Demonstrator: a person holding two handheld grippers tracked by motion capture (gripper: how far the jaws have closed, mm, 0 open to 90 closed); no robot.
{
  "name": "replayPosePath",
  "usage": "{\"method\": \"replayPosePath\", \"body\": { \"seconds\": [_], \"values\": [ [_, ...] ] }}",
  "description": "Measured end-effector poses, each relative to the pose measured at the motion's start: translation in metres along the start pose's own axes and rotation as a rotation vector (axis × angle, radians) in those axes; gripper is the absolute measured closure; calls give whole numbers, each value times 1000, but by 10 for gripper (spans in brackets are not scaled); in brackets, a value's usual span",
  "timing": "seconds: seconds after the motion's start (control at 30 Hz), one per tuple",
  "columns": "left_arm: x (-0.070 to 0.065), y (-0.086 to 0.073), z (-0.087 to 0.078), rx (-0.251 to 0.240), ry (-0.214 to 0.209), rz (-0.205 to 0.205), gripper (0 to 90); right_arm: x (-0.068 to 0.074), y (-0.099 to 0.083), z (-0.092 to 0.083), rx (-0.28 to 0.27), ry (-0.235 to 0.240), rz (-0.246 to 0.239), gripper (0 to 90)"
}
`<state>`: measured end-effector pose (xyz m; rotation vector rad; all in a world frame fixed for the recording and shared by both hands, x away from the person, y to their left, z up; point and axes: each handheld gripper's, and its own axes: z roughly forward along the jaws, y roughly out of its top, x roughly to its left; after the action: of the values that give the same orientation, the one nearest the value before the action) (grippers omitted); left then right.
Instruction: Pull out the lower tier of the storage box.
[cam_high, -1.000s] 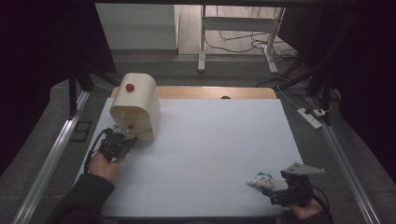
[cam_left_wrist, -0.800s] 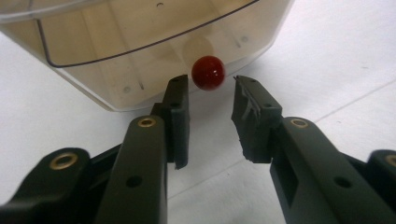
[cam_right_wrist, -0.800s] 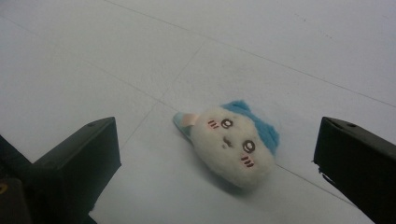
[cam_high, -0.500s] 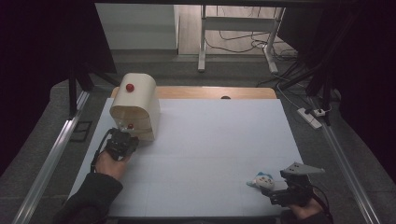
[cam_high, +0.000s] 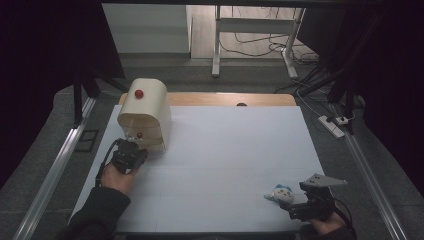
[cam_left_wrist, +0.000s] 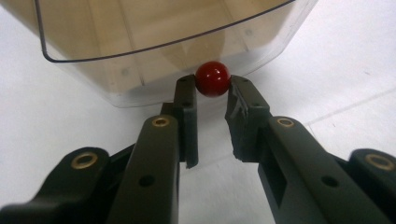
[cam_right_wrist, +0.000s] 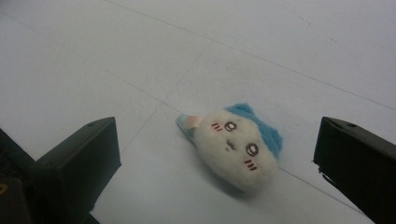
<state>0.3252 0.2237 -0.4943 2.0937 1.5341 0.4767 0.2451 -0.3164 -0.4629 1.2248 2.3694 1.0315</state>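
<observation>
L hand-held gripper sits at the front of the bread box, jaws narrow and clamped on the lower red knob, one pad touching each side of it; they've just closed in a bit more around it. That knob belongs to the clear roll-up lid, which looks down or nearly so, its lower edge close to the table. A second red knob sits on top of the box, untouched. The box stands at the far-left corner of the white table, w/ the person's L hand just in front of it. Judging from this: the grip on the knob is made, but the lid isn't lifted yet, so the box is not open and, from what shows through the lid, nothing's inside. R hand-held gripper waits near the front-right edge w/ jaws wide, not holding anything; the small plush toy, white face w/ blue top, lies flat on the table between and just ahead of the jaws, touching neither. Left to do, as I read it: pull the lid up by the knob, close R on the toy, carry it across to the box, drop it in. So early on: approx. first step only.
</observation>
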Motion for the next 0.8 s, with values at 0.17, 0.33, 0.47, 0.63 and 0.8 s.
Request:
{"method": "replayPosePath", "body": {
  "seconds": [0.17,0.33,0.47,0.63,0.8],
  "values": [
    [-3,-8,-8,16,-15,9,740,0,0,0,-2,3,1,0],
    [-7,-17,-16,31,-24,35,735,0,0,0,-3,4,-3,0],
    [-3,-19,-21,0,-61,41,707,0,1,1,-4,5,-4,0],
    [2,-19,-25,-22,-127,51,566,0,1,1,-5,7,-5,0],
    [7,-17,-29,-34,-195,68,472,1,0,0,-3,5,-10,0]
  ]
}}
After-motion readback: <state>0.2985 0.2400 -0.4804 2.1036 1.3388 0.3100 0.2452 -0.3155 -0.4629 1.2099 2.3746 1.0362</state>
